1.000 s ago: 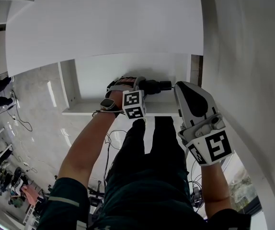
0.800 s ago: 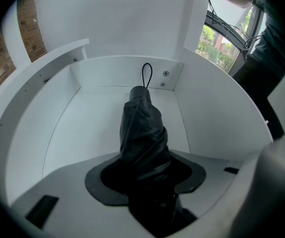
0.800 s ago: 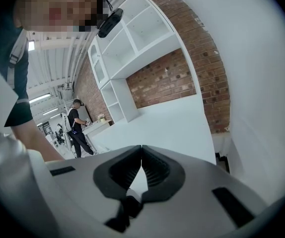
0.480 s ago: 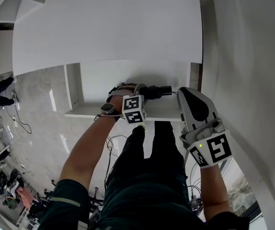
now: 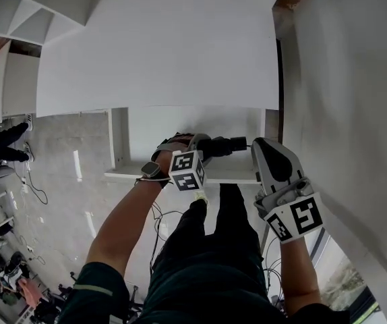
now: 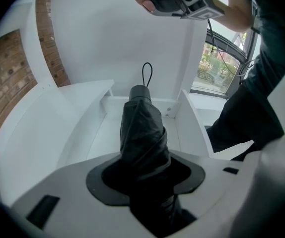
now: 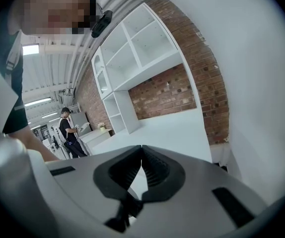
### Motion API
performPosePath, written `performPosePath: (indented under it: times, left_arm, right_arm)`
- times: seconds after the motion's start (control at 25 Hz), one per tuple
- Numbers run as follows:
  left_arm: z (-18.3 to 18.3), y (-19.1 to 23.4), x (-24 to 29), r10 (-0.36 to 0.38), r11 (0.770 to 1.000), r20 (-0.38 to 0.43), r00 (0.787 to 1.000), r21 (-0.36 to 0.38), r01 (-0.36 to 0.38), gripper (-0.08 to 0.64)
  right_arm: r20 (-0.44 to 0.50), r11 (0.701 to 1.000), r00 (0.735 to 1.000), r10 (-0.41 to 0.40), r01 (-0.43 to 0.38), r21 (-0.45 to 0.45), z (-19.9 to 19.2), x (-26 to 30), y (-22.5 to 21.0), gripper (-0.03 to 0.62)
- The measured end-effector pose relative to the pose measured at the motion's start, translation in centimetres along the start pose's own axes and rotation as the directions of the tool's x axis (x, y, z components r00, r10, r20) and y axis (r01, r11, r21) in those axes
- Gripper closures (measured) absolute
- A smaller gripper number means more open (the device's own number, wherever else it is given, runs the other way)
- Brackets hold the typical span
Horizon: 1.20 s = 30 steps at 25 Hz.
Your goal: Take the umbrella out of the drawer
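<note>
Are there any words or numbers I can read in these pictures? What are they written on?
No words, brands or numbers can be read in any view.
The two marker cubes carry only black-and-white square patterns, not letters.
The black umbrella and the white drawer show no label.

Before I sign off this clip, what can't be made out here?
- Lower end of the umbrella: left gripper view, sunk in the left gripper, whose jaws have just been closing on it.
- Its body: head view, behind the hand and marker cube.
- The drawer floor below: same cover.
</note>
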State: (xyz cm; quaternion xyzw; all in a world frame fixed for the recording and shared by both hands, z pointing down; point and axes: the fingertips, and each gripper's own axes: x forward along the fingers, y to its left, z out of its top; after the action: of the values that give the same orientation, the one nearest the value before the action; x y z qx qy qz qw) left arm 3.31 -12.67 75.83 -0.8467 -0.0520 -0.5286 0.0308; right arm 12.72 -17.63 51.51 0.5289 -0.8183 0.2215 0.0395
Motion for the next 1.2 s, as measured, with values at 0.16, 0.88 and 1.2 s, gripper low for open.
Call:
performPosePath:
  times: [0.16, 0.88, 1.2]
  left_arm:
    - [0.8, 0.8, -2.6, 0.026, 0.999, 0.043, 0.999, -0.045, -0.024, 0.362]
    - [5.4, 2.9, -17.3, 0.257, 0.934, 0.286, 0.923, -0.319, -0.161, 0.36]
    - [6.5, 3.1, -22.4, 0.357, 0.875, 0.374, 0.856, -0.454, -0.167, 0.36]
  right_arm:
    - [0.023, 1.0, 1.0, -0.012, 0.013, -0.017, 1.4, -0.4, 0.8, 0.588]
    - [0.113, 0.995, 0.993, -0.038, 0.048, -0.091, 7.8, -3.8, 6.1, 0.588]
    - [0.147, 0.991, 0.988, -0.042, 0.06, -0.121, 9.4, -4.7, 7.7, 0.588]
